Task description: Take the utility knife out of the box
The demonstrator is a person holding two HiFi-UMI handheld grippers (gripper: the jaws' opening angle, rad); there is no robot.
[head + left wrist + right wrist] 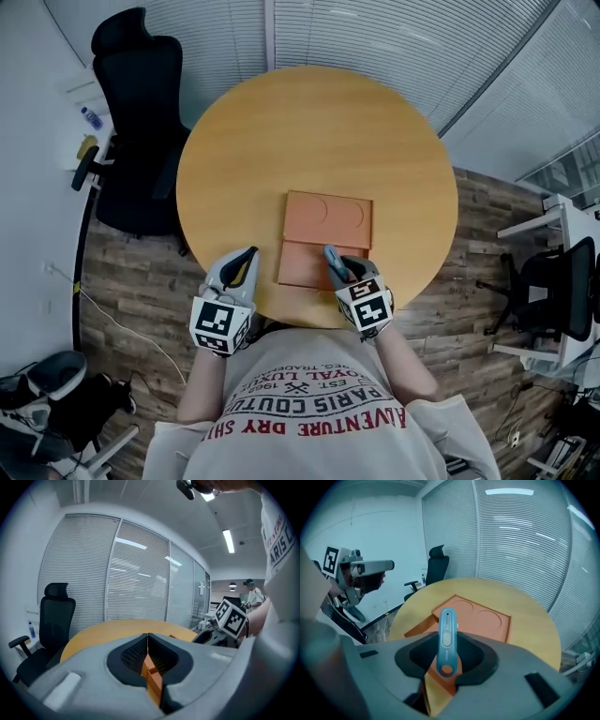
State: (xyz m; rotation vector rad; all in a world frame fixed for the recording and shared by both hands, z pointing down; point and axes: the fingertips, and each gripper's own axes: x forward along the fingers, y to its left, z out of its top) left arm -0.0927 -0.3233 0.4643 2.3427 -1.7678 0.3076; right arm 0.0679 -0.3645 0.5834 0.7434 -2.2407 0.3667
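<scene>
A flat orange box (327,218) lies open on the round wooden table (309,131), its lid with two round recesses on the far side and its base (302,267) on the near side. My right gripper (336,272) hangs over the base's near right corner, shut on a blue-grey utility knife (446,630). The knife sticks out past the jaws, off the box (480,618). My left gripper (246,264) hovers above the table's near edge, left of the box. Its jaws (147,641) meet with nothing between them.
A black office chair (141,122) stands past the table's left side. A white desk and a dark chair (562,291) are at the far right. Window blinds run along the back wall. The person's torso is right behind both grippers.
</scene>
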